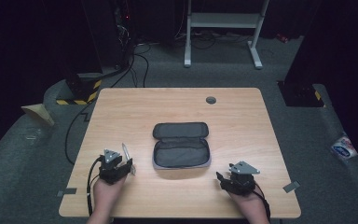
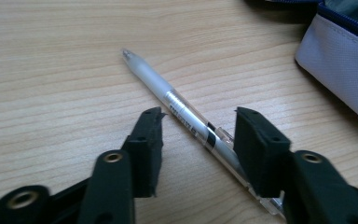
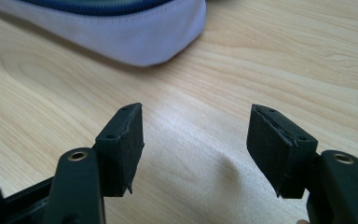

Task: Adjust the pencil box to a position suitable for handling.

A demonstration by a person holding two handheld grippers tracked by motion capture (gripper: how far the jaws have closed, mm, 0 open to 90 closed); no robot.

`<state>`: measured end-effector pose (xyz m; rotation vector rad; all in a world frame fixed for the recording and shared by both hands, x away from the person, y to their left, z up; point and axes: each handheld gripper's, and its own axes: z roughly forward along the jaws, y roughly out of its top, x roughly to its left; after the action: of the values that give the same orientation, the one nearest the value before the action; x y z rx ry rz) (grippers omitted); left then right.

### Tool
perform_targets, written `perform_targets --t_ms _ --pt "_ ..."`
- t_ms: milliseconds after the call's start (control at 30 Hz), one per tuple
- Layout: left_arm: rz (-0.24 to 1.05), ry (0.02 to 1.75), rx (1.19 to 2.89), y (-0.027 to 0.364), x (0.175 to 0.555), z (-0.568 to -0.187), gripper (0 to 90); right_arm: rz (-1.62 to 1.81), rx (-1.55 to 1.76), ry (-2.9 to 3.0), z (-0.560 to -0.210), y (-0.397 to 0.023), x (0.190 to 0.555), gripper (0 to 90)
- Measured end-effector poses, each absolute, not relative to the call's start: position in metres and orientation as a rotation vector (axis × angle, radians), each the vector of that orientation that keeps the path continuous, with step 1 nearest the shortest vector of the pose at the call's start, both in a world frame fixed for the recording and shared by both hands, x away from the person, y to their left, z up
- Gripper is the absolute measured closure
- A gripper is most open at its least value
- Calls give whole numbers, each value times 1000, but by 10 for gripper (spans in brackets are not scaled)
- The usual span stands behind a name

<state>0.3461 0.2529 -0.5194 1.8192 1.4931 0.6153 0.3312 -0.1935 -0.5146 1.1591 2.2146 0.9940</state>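
Note:
A clear, frosted white pen (image 2: pixel 177 100) lies slantwise on the wooden table (image 1: pixel 121 112), left of an open black pencil case (image 1: pixel 182 144) with a pale grey underside (image 2: pixel 340 70). My left gripper (image 2: pixel 198 116) is low over the pen, whose barrel runs between the jaws. The right pad (image 2: pixel 256 149) is close against the barrel and the left pad stands clear of it. In the high view the pen (image 1: pixel 125 151) pokes out ahead of that gripper (image 1: pixel 127 166). My right gripper (image 3: pixel 196 109) stands open over bare wood near the case's corner (image 3: pixel 135 42), at the table's front right (image 1: pixel 221 178).
A grey cable grommet (image 1: pixel 210 100) sits in the tabletop near the far edge. Beyond the table stand a white metal frame (image 1: pixel 223 28) and a yellow-and-black striped base (image 1: pixel 81 91) with cables. A packet (image 1: pixel 344 147) lies on the carpet at right.

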Motion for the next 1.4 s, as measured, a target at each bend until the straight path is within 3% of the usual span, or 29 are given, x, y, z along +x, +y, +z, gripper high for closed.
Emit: perform_targets --t_ms 500,767,1133,1400 --pt "580 1518 1820 258 355 -521 629 945 1154 2259 -523 -189 332 364" --pt "633 1463 1903 256 350 -520 724 960 1161 2279 -523 -190 333 364" --pt "639 1465 1896 258 357 -523 701 966 1151 2286 -523 -190 332 365" --pt "630 1443 1922 258 357 -522 782 961 1156 2282 -523 -189 331 365"
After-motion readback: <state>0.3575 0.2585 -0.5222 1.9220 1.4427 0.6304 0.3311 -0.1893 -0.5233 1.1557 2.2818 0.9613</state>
